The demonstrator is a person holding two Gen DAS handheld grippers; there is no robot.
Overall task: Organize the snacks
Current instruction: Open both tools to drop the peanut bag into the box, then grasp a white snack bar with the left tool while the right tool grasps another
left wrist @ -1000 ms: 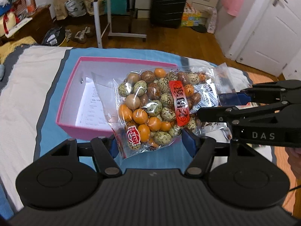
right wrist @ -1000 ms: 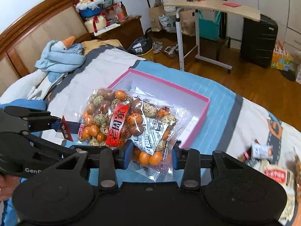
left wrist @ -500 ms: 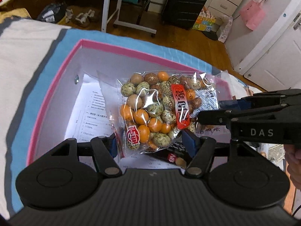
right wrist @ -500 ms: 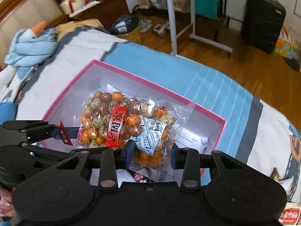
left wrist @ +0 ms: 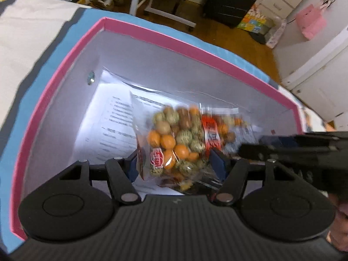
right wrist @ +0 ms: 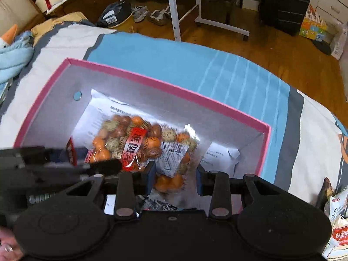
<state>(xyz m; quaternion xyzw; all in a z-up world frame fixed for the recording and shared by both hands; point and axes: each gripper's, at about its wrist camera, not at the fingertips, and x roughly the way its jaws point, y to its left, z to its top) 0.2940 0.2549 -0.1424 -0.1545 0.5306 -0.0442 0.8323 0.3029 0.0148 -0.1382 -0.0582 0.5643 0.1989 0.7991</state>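
Snack bag [left wrist: 180, 143] lies lengthwise across pink box [left wrist: 65, 69]

White snack packet [right wrist: 338, 235] shows "白家" and "5"; dark bag [right wrist: 114, 15] tag reads "3918".

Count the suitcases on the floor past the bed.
1. A black suitcase stands upright on the wooden floor beyond the bed, right of the white desk legs. Others may be hidden outside the frames.

Left gripper [left wrist: 176, 163] tilted steeply downward, jaws half apart and just closing slightly, right gripper [right wrist: 175, 175] likewise angled down, jaws partly apart, both pinching the snack bag [left wrist: 184, 137] between them
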